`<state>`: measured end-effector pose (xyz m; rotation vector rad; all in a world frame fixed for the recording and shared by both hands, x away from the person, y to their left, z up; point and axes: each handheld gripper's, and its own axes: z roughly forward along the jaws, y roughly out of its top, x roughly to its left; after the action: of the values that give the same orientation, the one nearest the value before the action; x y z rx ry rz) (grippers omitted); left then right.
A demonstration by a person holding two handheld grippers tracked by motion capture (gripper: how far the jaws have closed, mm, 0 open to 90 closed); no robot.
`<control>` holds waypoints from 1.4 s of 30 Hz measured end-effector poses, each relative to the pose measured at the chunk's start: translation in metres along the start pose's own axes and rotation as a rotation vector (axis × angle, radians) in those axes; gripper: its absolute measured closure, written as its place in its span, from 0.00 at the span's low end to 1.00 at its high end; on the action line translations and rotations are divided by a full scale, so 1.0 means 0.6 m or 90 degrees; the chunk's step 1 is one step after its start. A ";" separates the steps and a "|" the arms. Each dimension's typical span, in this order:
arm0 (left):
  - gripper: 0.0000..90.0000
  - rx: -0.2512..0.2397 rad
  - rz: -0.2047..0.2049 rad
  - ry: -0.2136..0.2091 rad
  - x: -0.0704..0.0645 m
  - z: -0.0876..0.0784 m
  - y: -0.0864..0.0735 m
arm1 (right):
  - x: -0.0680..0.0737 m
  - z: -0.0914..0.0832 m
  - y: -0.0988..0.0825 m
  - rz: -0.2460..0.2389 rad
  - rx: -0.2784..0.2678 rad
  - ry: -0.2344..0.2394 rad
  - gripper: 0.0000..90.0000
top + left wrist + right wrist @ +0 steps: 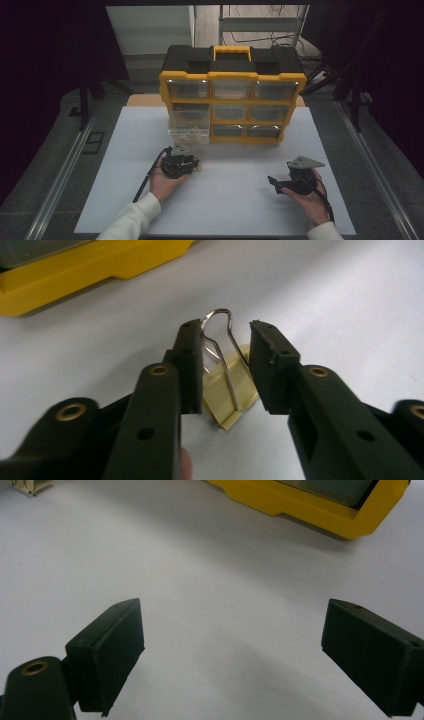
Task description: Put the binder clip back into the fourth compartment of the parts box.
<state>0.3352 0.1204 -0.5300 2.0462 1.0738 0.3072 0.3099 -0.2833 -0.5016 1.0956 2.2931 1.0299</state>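
Clip: while it lies on the white tabletop [350,300], the pale-yellow metal binder clip [227,397] seems light, stiff, slippery.
Hold: its wire handles [220,340].
Left gripper [220,367]: fingers flank the handles, not yet clenched.
Right gripper [232,655]: fingers spread, empty.

yellow binder clip [230,400] on white table, wire handles raised, lying between left gripper's fingers.

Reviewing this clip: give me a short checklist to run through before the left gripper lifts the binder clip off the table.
1. Binder clip sits between the left gripper jaws: ok.
2. Both pads pressing on the wire handles: not ok, a gap remains at one pad.
3. Clip lies flat on the white table: ok.
4. Right gripper open and away from the clip: ok.
5. Drawer pulled out of the yellow organizer: ok.
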 end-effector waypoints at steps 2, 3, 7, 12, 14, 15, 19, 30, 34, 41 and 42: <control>0.78 -0.005 -0.008 -0.009 0.002 0.000 0.001 | 0.000 0.000 0.000 0.000 0.000 0.000 0.12; 0.80 -0.007 -0.011 -0.012 0.002 -0.001 0.002 | 0.000 0.000 0.000 0.000 0.000 0.000 0.12; 0.85 -0.013 -0.015 -0.028 -0.001 -0.003 0.004 | 0.000 0.000 0.000 0.000 0.000 0.000 0.12; 0.91 -0.010 -0.027 -0.059 -0.002 -0.006 0.005 | 0.000 -0.001 0.000 0.000 -0.001 0.000 0.12; 0.98 -0.015 -0.035 -0.081 -0.002 -0.008 0.006 | 0.000 -0.001 0.000 0.000 -0.001 0.000 0.12; 0.99 -0.014 -0.029 -0.076 -0.004 -0.008 0.006 | 0.000 -0.001 0.000 0.001 -0.001 0.000 0.12; 0.99 -0.011 -0.026 -0.081 -0.002 -0.010 0.006 | 0.000 -0.001 0.000 0.001 -0.001 0.000 0.12; 0.99 -0.027 -0.018 -0.093 -0.009 -0.021 0.008 | 0.000 -0.001 0.000 0.000 -0.001 -0.001 0.12; 0.99 -0.033 -0.012 -0.098 -0.010 -0.028 0.009 | 0.000 -0.001 0.000 0.000 -0.001 -0.002 0.12; 0.99 -0.049 0.003 -0.112 -0.013 -0.042 0.010 | 0.000 -0.001 0.000 0.000 -0.001 -0.002 0.12; 0.99 -0.051 0.005 -0.115 -0.013 -0.044 0.010 | 0.000 -0.001 0.000 0.000 -0.001 -0.002 0.12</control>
<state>0.3201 0.1266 -0.5071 1.9664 0.9291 0.1635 0.3096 -0.2836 -0.5013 1.0951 2.2898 1.0289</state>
